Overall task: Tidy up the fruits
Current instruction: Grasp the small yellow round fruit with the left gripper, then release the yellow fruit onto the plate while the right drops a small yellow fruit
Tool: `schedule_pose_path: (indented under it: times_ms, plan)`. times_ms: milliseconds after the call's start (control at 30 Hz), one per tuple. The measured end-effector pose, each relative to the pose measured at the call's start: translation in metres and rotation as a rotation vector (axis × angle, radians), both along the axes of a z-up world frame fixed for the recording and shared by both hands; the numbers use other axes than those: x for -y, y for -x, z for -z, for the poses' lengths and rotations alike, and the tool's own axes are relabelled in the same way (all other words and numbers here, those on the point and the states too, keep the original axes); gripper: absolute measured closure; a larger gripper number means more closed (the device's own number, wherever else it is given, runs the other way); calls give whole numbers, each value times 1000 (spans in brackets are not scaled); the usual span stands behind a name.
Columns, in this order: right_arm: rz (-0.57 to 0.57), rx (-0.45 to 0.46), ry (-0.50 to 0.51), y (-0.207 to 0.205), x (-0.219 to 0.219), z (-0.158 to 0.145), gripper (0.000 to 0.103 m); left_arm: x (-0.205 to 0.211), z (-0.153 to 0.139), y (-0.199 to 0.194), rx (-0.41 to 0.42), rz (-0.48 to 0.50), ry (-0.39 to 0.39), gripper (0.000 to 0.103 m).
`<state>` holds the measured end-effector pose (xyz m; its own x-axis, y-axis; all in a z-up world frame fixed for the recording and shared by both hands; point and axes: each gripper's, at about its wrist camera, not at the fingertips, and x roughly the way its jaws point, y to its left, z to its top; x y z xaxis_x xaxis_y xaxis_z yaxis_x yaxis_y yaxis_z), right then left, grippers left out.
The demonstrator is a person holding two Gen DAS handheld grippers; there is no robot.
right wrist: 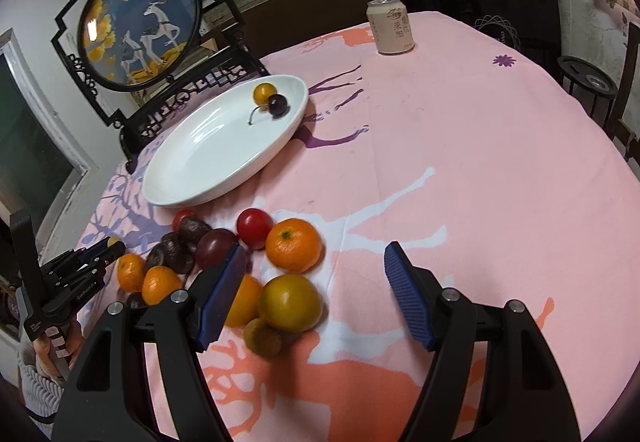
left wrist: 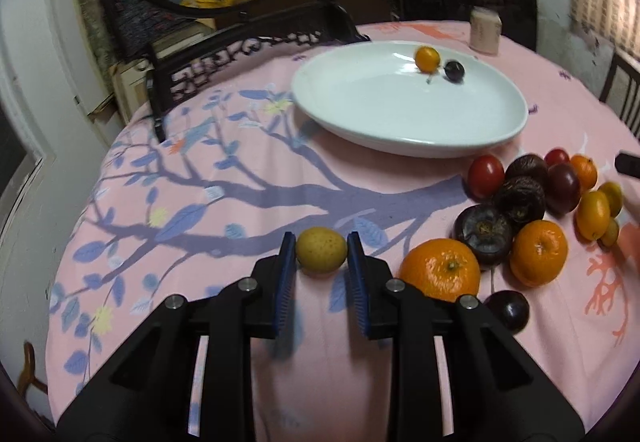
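My left gripper (left wrist: pixel 321 242) is shut on a small yellow-green fruit (left wrist: pixel 321 250) that rests on the pink tablecloth, with a blue pad against each side of it. To its right lies a pile of fruit: an orange (left wrist: pixel 440 268), dark purple fruits (left wrist: pixel 484 228) and a red tomato (left wrist: pixel 485 175). The white plate (left wrist: pixel 400 146) behind holds a small orange-yellow fruit (left wrist: pixel 427 58) and a dark cherry (left wrist: pixel 455 71). My right gripper (right wrist: pixel 316 248) is open above the cloth, just right of an orange (right wrist: pixel 294 244) and a yellow tomato (right wrist: pixel 290 302). The left gripper (right wrist: pixel 100 250) shows at the far left.
A drink can (right wrist: pixel 390 26) stands at the table's far side. A round framed deer picture on a black stand (right wrist: pixel 140 22) sits behind the plate (right wrist: pixel 224 194). A black stool (right wrist: pixel 588 82) is beyond the table's right edge. A person's hand (right wrist: pixel 52 346) holds the left gripper.
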<state>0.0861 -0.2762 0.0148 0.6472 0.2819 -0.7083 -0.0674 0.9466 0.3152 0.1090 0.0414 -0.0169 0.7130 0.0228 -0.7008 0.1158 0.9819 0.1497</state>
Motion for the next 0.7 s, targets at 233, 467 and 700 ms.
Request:
schedule_pose_path:
  times_ms: [233, 467, 700]
  plan:
    - [-75, -18, 51, 25, -16, 7, 31, -21, -14, 16, 21, -61, 79, 76]
    - [-183, -36, 127, 45, -41, 17, 47, -19, -12, 16, 13, -56, 74, 76]
    - [-217, -81, 153, 36, -53, 24, 59, -17, -10, 15, 3, -45, 68, 76]
